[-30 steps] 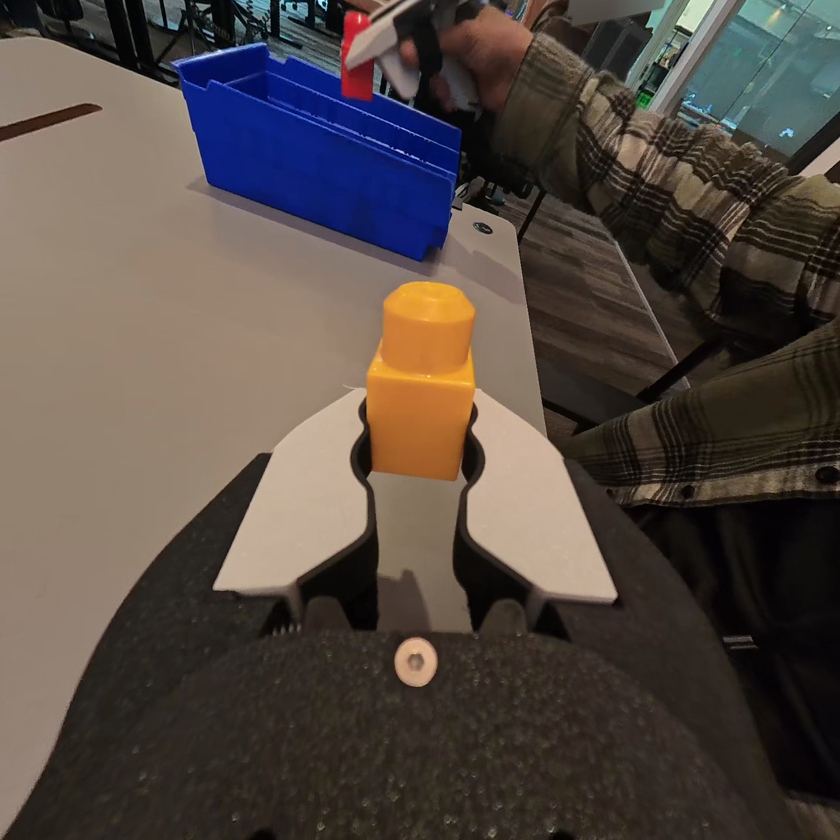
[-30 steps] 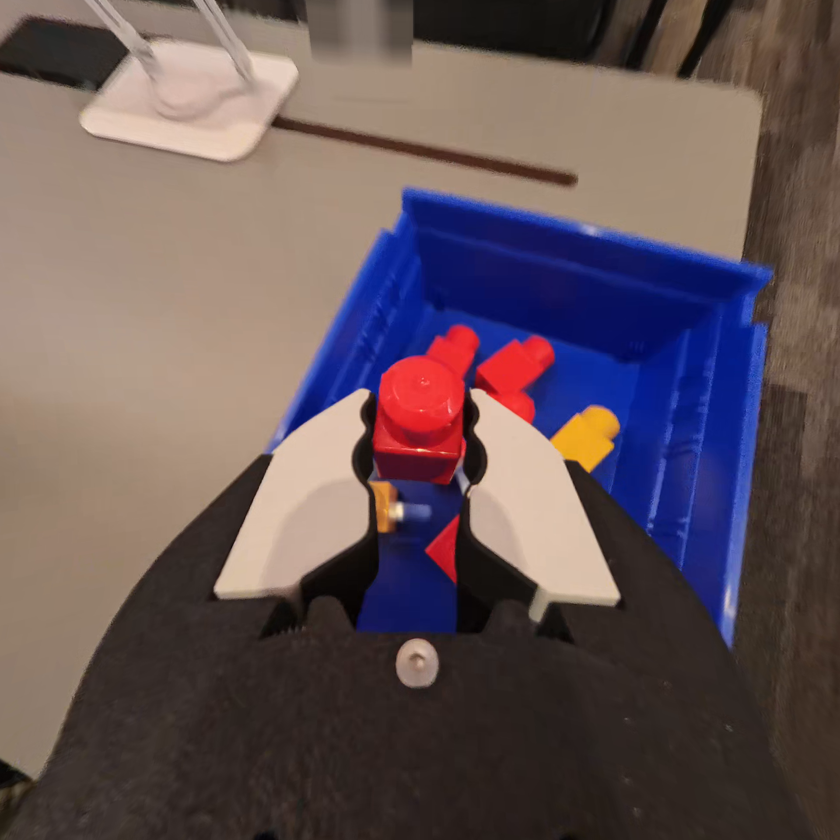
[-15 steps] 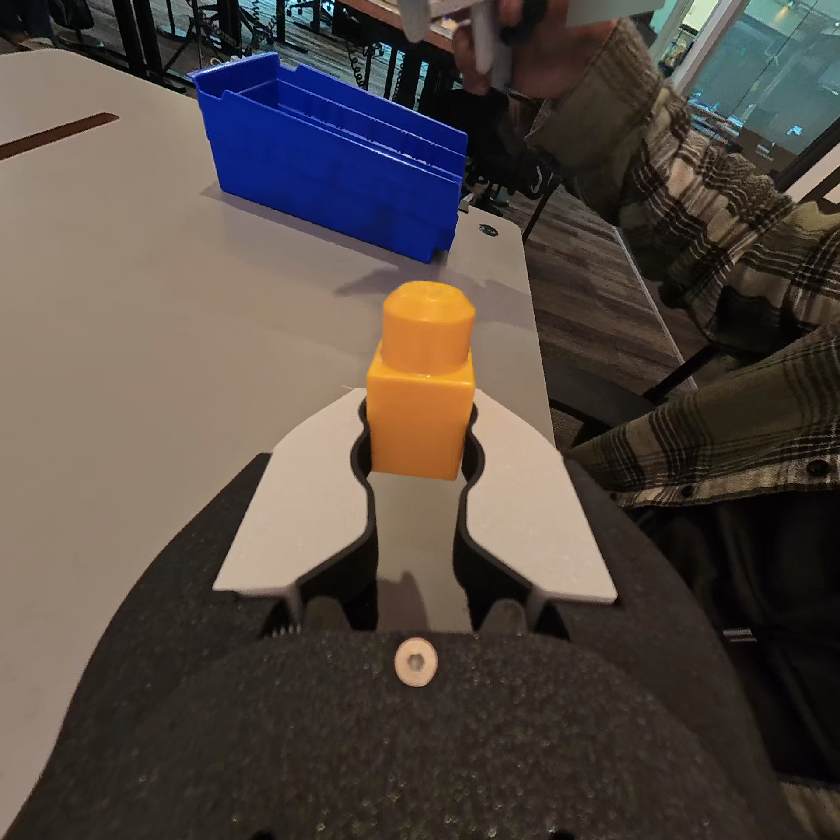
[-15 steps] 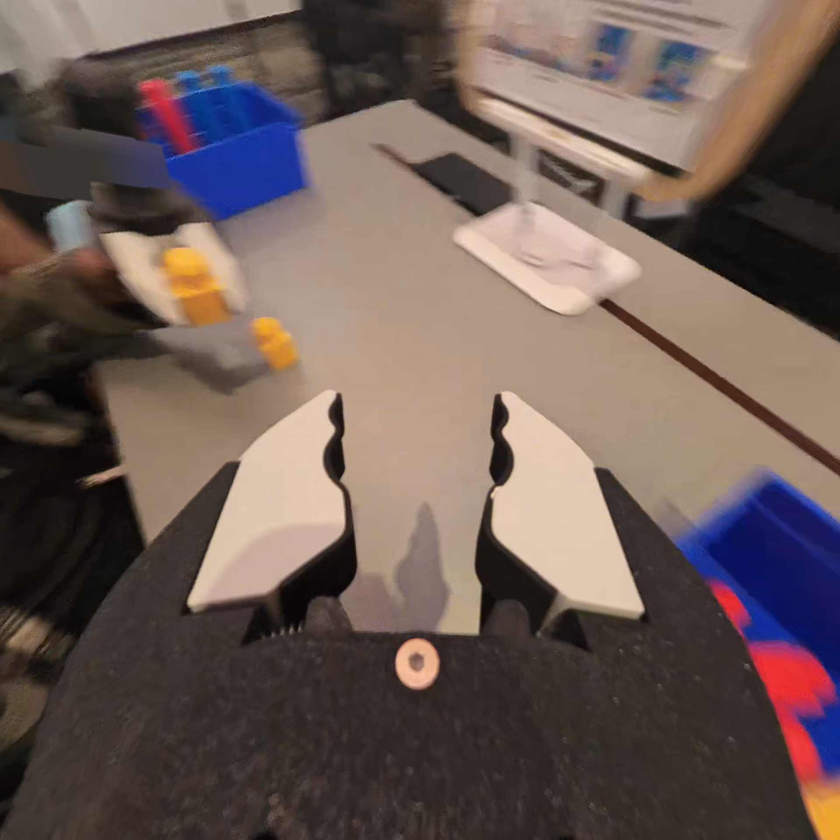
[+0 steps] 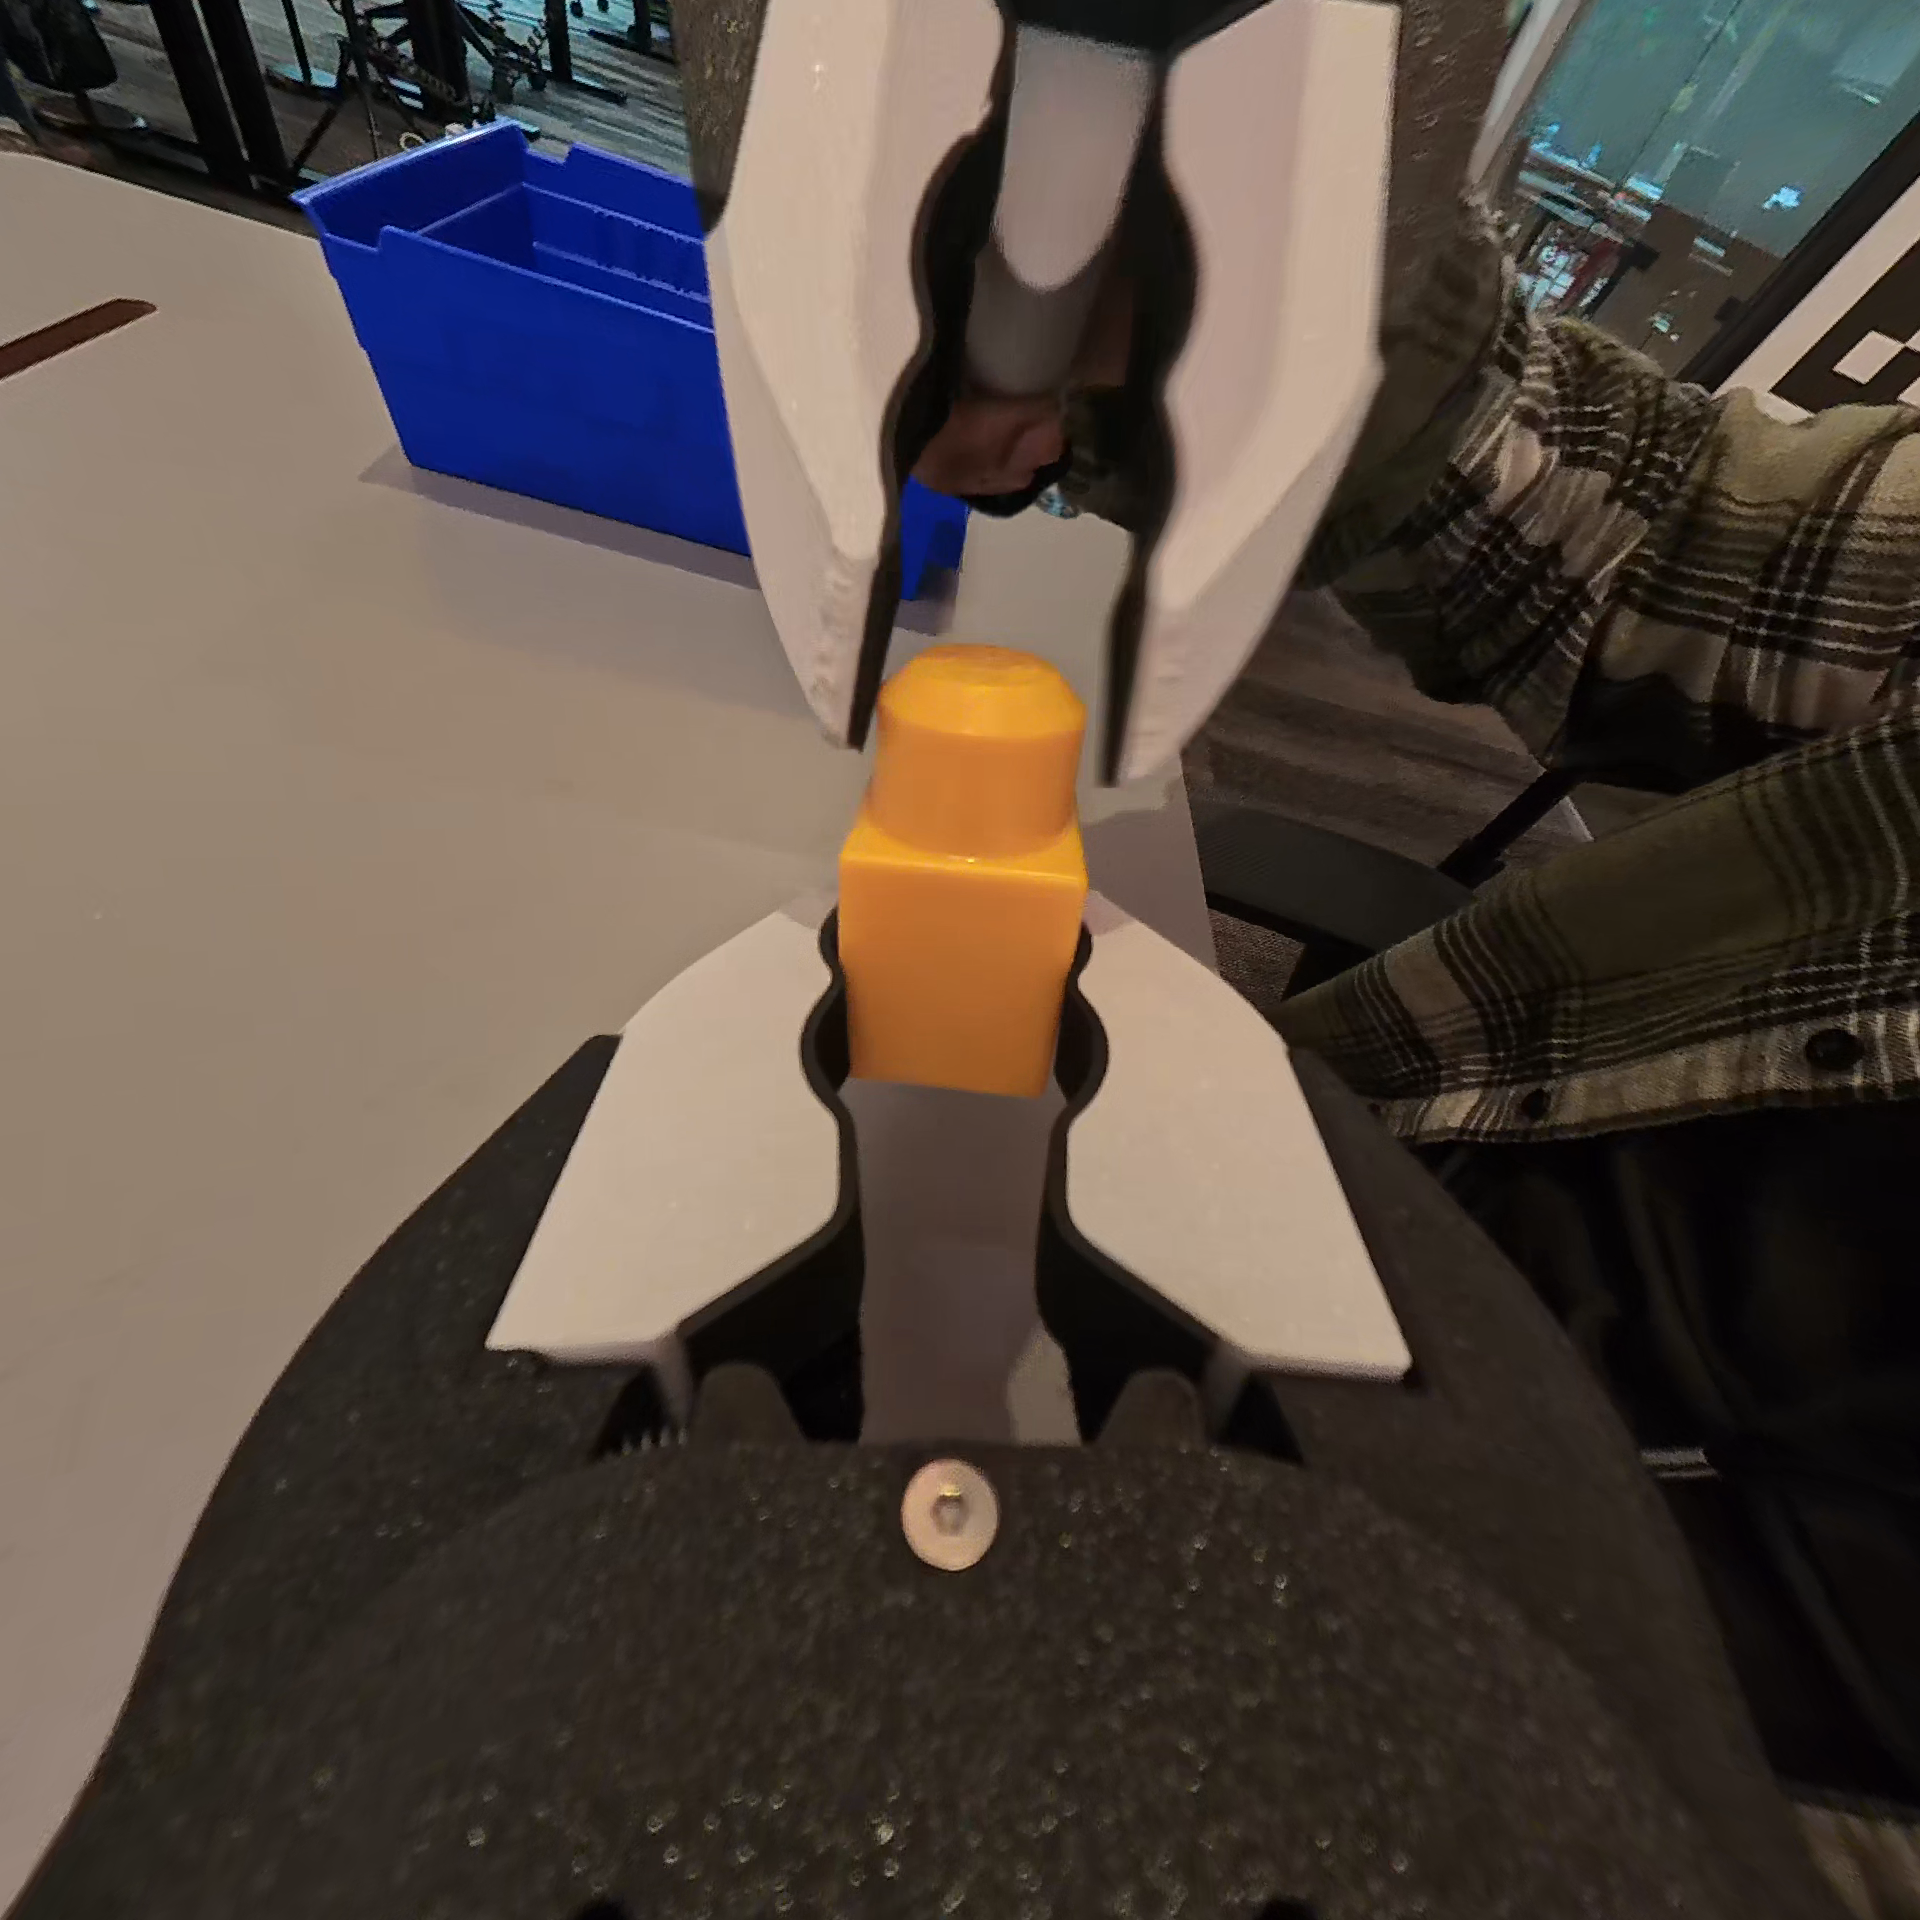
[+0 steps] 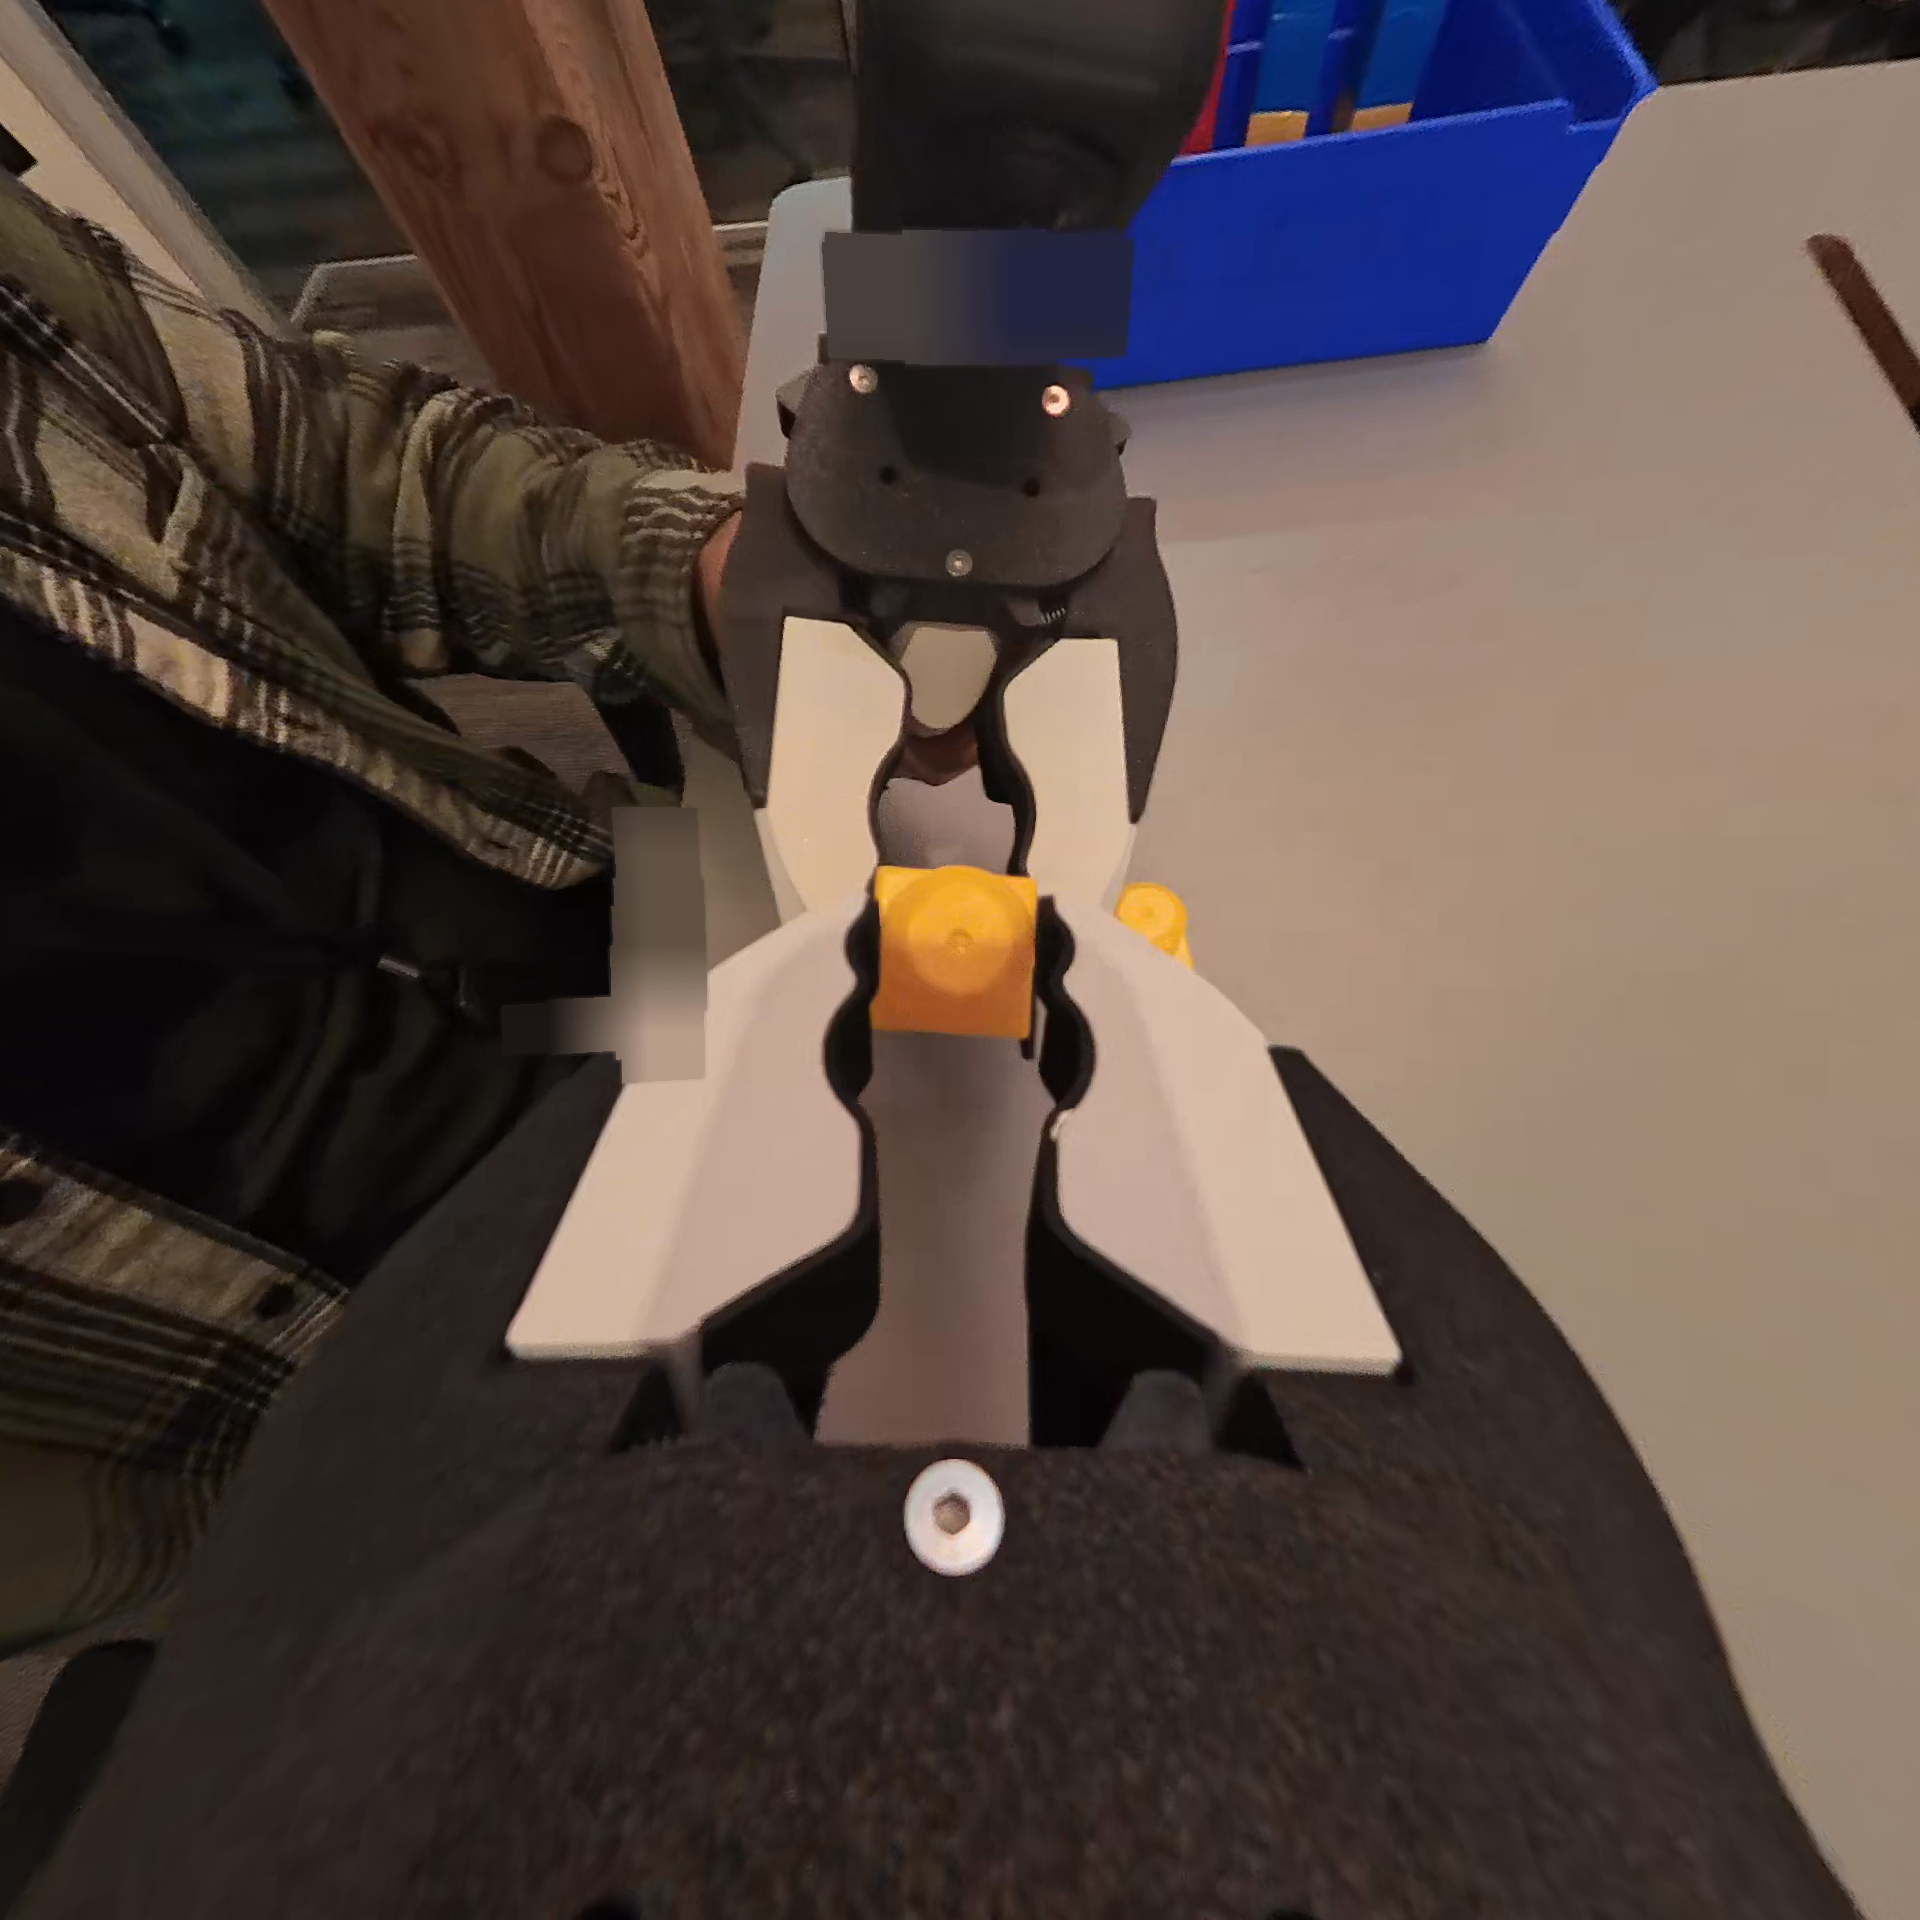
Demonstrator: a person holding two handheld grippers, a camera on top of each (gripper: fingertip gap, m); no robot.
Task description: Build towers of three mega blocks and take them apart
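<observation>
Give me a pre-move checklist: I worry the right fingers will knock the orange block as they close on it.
1. Left gripper clamped on the orange block: ok.
2. Block upright, stud on top: ok.
3. Right gripper open and empty: ok.
4. Right fingers on either side of the stud: ok.
5. Fingers centred evenly on the stud: cannot tell.
6. Second orange block on the table clear of the fingers: cannot tell, partly hidden.
</observation>
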